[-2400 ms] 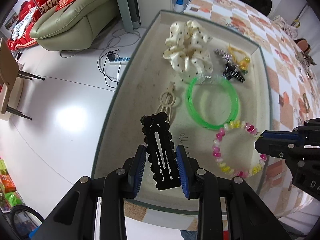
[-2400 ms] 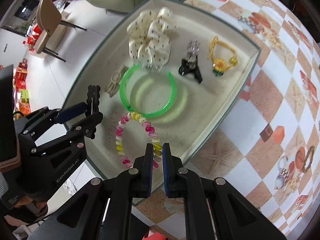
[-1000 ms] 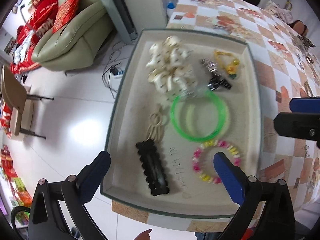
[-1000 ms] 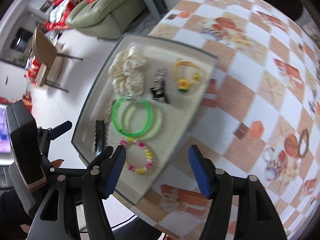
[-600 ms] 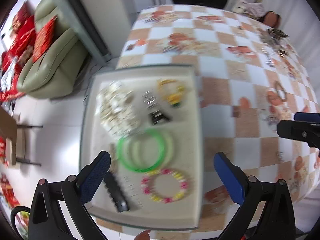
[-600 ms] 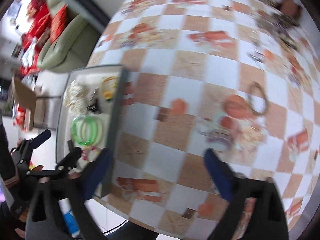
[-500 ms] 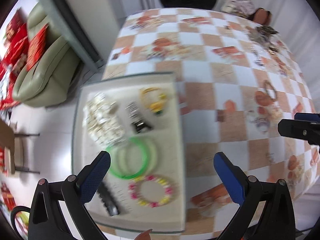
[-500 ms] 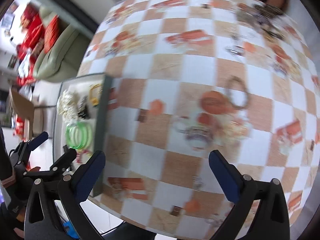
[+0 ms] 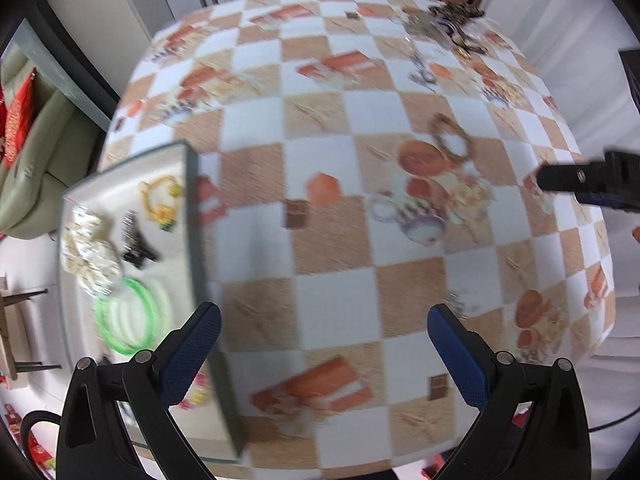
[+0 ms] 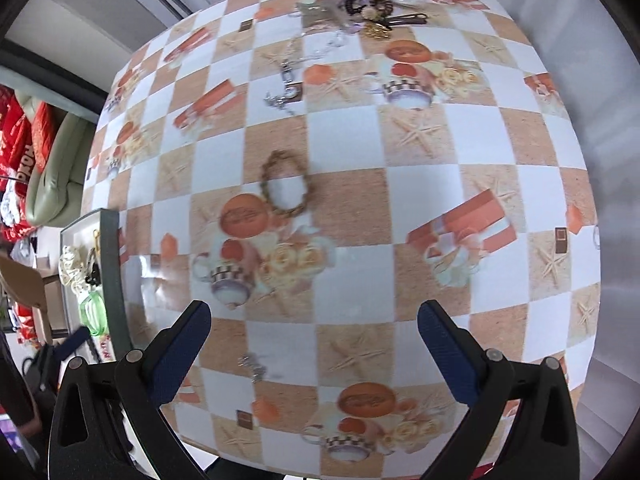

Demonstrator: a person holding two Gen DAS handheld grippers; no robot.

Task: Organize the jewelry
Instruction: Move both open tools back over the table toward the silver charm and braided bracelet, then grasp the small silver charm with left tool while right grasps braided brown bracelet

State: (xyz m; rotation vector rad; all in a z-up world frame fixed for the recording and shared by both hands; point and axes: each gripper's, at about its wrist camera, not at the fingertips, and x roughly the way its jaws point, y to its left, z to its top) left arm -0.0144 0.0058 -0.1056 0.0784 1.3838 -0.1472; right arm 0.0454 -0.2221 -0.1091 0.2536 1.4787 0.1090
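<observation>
With both the left gripper (image 9: 320,344) and right gripper (image 10: 314,338) spread wide and empty, the braided bracelet (image 10: 285,185) lies well right of the tray (image 9: 192,216), where it could be mistaken for the tablecloth's busy print and missed.

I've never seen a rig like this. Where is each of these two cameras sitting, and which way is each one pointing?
Left wrist view: mounted on the open left gripper, looking down over the checked tablecloth and the grey tray at left; the right gripper's tip pokes in at right.
Right wrist view: mounted on the open right gripper, facing the table's far end, where a pile of mixed jewellery lies; the left gripper shows at lower left.
Both see the braided brown bracelet and the tray.
</observation>
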